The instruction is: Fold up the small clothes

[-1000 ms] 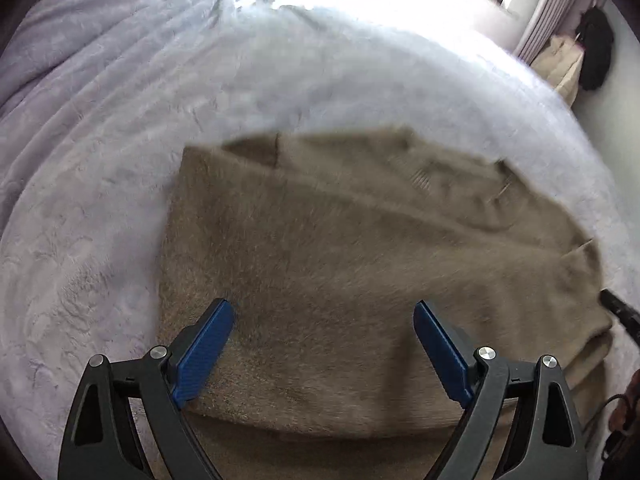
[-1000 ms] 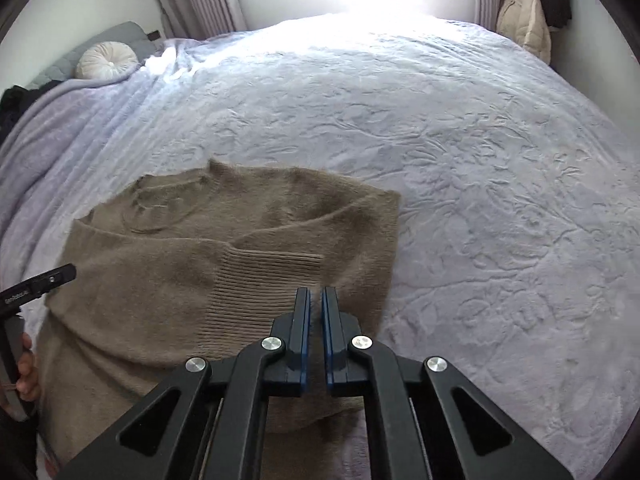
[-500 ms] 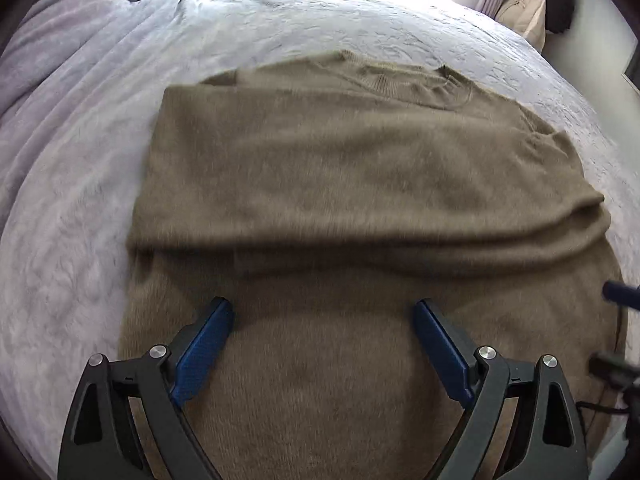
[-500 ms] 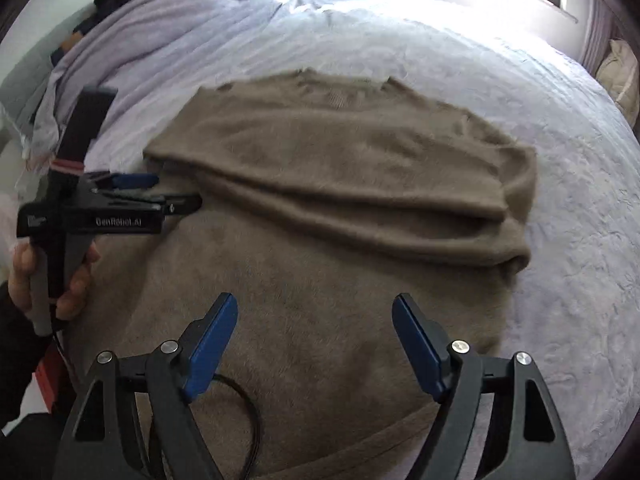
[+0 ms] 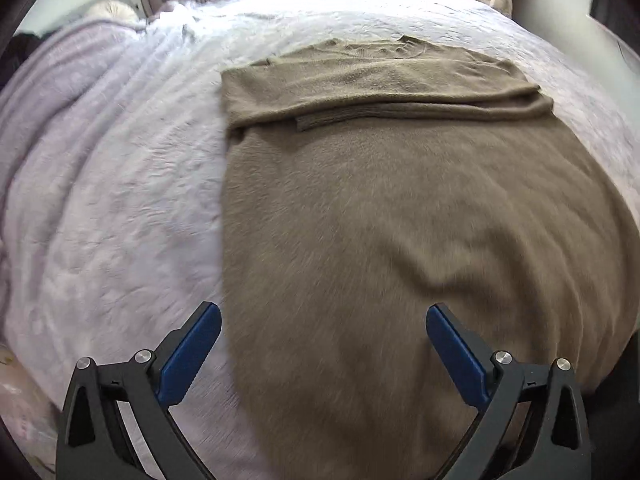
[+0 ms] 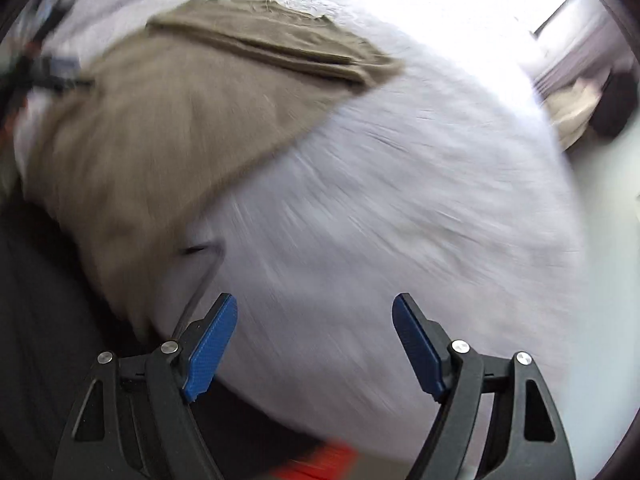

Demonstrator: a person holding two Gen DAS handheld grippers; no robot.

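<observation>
Sweater (image 5: 400, 220) is showing plain olive-brown all over, fuzzy knit, with a ribbed cuff band of the same brown near its folded top edge. Bedspread (image 5: 120, 200) beside the sweater is showing pale lilac-white with a faint embossed swirl texture. Blanket (image 5: 60, 80) far left of the sweater is looking soft lavender, ribbed. Left hand-held gripper (image 5: 323, 350) is showing a black frame, blue pads, silver screws. Right hand-held gripper (image 6: 315, 338) is showing the same black and blue. An orange-red blur is sitting below it.
</observation>
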